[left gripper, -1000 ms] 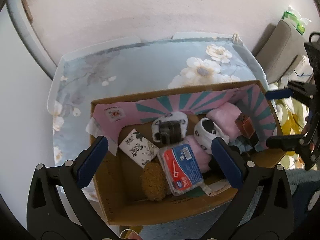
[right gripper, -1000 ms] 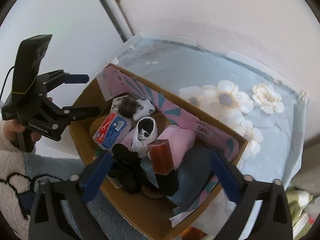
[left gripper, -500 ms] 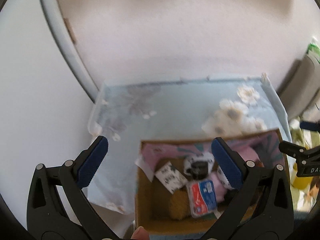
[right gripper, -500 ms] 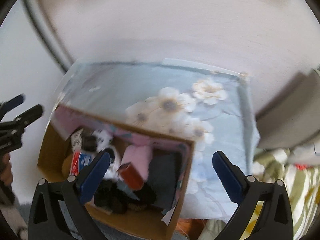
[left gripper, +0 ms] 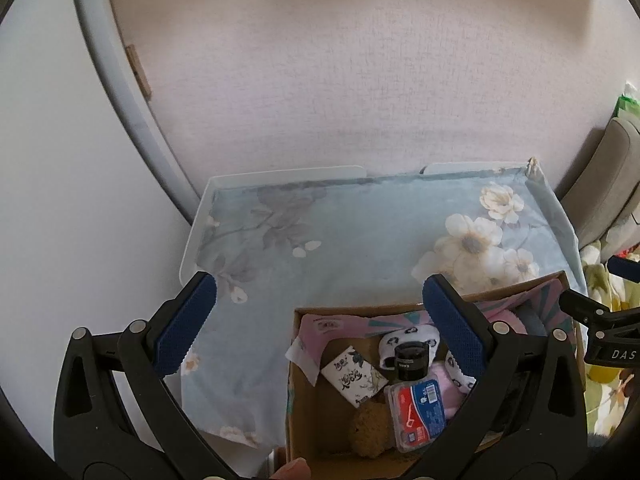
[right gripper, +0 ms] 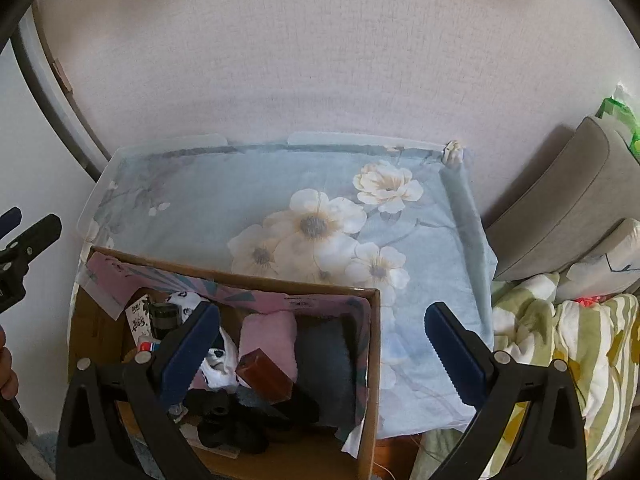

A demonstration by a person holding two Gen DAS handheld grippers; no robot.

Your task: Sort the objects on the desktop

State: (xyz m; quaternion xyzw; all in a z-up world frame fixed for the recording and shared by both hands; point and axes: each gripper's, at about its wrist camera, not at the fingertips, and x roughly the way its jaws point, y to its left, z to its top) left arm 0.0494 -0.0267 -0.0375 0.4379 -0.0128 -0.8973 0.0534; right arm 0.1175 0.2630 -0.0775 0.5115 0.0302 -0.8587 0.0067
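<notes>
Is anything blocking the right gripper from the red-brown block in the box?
Nothing visible does. The red-brown block lies on top of the pile in the cardboard box, just beside the open right gripper.

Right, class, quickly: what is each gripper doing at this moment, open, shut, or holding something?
Left gripper: open, holding nothing, above the flowered pale-blue cloth.
Right gripper: open, holding nothing, above the brown cardboard box.
</notes>
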